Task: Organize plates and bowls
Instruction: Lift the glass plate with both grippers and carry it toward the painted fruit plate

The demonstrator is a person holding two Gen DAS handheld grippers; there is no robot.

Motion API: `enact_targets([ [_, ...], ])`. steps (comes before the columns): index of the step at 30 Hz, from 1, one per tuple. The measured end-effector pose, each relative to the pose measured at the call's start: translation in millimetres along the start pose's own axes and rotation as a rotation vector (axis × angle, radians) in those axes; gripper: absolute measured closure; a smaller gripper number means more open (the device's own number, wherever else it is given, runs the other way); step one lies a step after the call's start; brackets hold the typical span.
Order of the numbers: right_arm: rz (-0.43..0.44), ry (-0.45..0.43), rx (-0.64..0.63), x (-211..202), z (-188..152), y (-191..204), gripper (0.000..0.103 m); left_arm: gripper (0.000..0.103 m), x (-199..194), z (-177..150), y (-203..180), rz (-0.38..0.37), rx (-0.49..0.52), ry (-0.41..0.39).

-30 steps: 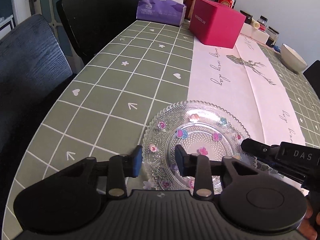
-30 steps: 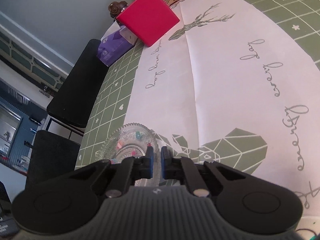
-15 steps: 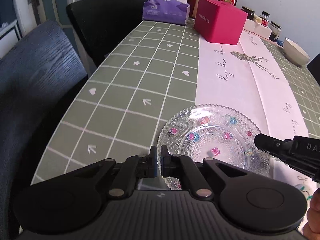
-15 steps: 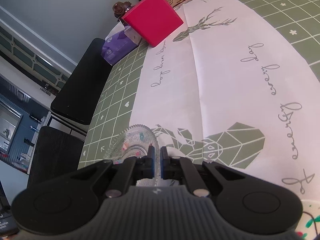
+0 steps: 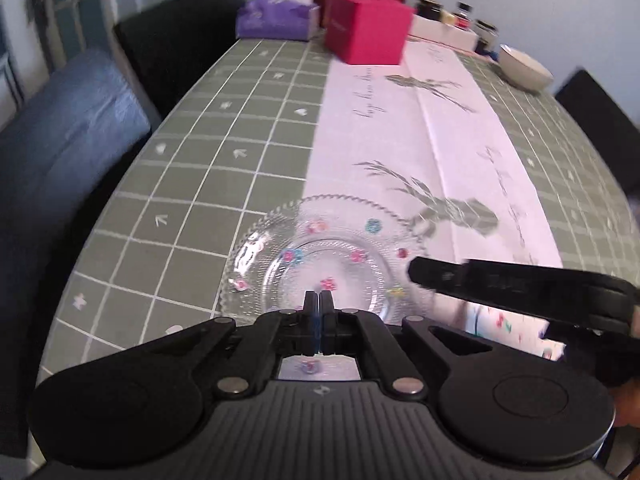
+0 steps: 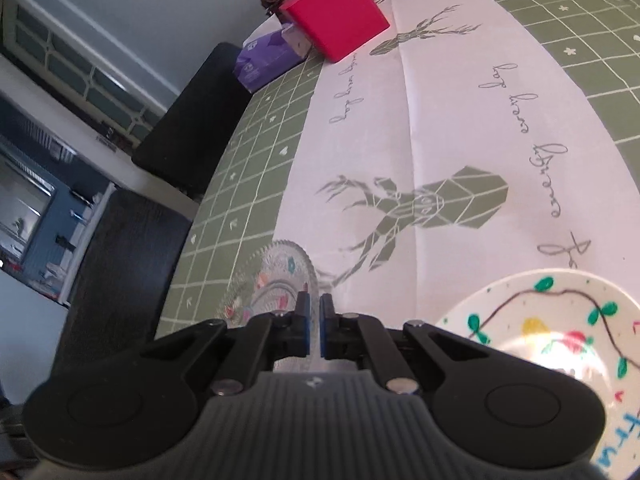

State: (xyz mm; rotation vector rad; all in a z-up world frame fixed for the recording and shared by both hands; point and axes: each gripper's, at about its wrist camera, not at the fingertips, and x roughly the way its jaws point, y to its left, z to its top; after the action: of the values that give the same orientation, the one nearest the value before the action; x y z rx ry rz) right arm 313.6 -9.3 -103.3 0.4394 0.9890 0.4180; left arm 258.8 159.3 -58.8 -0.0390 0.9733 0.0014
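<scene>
While both sets of fingers are pinched onto the rim of the glass plate (image 5: 320,256), the left gripper (image 5: 319,300) grips its near edge at lower centre and the right gripper (image 6: 314,304) grips its right edge. That plate sits low in both frames over the counter (image 5: 208,152). At lower right of the right view lies a painted white plate (image 6: 560,328).

Clear, beaded glass plate (image 5: 320,248); glossy painted ceramic plate (image 6: 560,332); matt black plastic tongs (image 5: 319,298); smooth printed cloth on the tabletop (image 5: 224,168).
</scene>
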Motion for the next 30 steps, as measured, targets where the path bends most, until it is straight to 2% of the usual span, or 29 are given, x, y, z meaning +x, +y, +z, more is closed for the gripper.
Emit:
enact_targets([
  [2,-0.016,0.017,0.031,-1,-10,0,0.101,0.103,-6,-4,-4,0.019,0.026,0.005],
  [8,0.009,0.013,0.087,-9,-21,-17,0.101,0.103,3,0,34,0.068,-0.101,0.039],
  [11,0.012,0.018,0.099,-12,-23,-26,0.101,0.098,11,-2,56,0.073,-0.148,0.049],
  [14,0.019,0.021,0.137,-13,-24,-34,0.101,0.083,17,-1,75,0.018,-0.201,0.064],
  [16,0.026,0.02,0.149,-13,-25,-35,0.101,0.068,20,-1,84,-0.075,-0.252,0.068],
  [18,0.024,0.02,0.15,-14,-26,-35,0.101,0.06,23,0,91,-0.171,-0.303,0.075],
  [19,0.022,0.023,0.149,-14,-25,-34,0.101,0.058,24,1,92,-0.196,-0.315,0.073],
  [21,0.018,0.029,0.146,-15,-25,-33,0.101,0.057,25,2,91,-0.197,-0.31,0.047],
  [22,0.018,0.031,0.145,-16,-26,-33,0.101,0.053,26,2,90,-0.207,-0.297,0.04],
  [24,0.021,0.031,0.145,-14,-25,-33,0.101,0.05,32,1,88,-0.251,-0.306,0.052],
  [25,0.024,0.031,0.147,-14,-25,-34,0.101,0.047,34,1,86,-0.236,-0.305,0.041],
  [28,0.033,0.032,0.148,-13,-25,-36,0.101,0.048,45,-1,82,-0.224,-0.298,0.081],
  [30,0.036,0.033,0.144,-13,-25,-36,0.101,0.048,49,-3,84,-0.212,-0.308,0.077],
])
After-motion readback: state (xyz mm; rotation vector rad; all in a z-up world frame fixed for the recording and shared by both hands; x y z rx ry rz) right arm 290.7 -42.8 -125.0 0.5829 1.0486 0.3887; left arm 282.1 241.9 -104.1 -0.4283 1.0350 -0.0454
